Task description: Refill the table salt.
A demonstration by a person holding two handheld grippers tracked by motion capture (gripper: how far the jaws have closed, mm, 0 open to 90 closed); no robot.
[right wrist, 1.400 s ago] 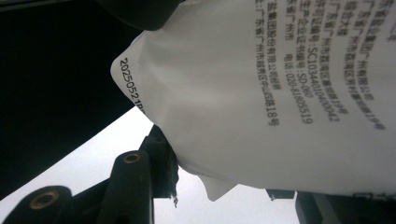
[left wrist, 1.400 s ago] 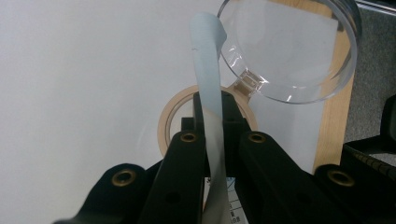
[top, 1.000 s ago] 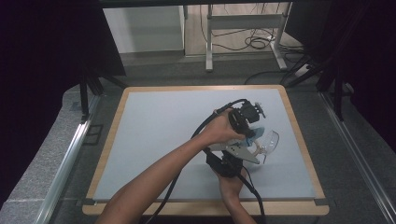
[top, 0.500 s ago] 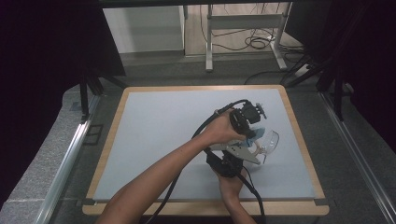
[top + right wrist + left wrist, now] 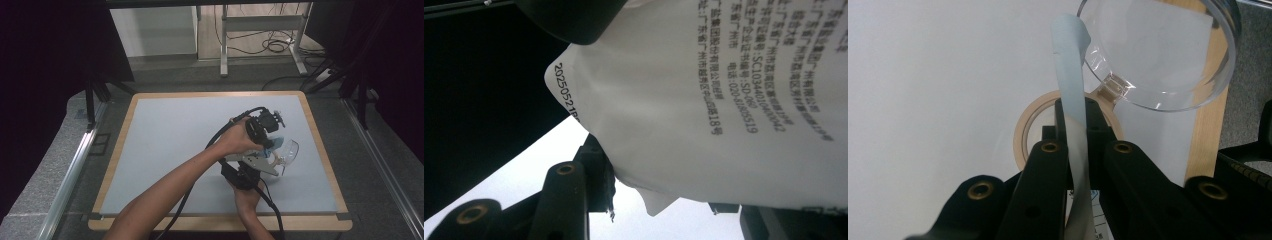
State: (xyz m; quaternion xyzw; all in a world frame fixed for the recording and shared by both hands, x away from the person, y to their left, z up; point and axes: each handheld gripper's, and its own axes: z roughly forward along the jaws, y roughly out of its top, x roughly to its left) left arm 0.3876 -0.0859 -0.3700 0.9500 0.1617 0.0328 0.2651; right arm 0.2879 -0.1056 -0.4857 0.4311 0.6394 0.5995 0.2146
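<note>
Jaws of the left gripper (image 5: pixel 1075 150) are shut tight on a thin pale blue strip (image 5: pixel 1070 100) – prob the torn top edge of a packet – which rises between them and curls over at its tip just beside the rim of a clear glass bowl (image 5: pixel 1168 55). Behind the jaws in the left gripper view a roll of tan tape (image 5: pixel 1030 125) lies flat on the table (image 5: pixel 923 75). Right gripper jaws (image 5: pixel 664 200) stand partway closed, clamped on a white printed packet (image 5: pixel 704 100) w/ black text and a date code along one edge; it bulges above and across them.

High view – both hands meet over the right half of the table, near its right edge. Left hand (image 5: pixel 240 141) reaches in diagonally from the lower left, its gripper (image 5: pixel 265 125) pointing down toward the bowl (image 5: pixel 287 150); right hand (image 5: pixel 247 192) comes up from the bottom edge w/ its gripper (image 5: pixel 250 167) just below and touching distance from the left one. Bowl sits tilted just right of both grippers. Packet is between the two grippers, mostly hidden by them in that view. Cables trail back from each gripper toward the person
</note>
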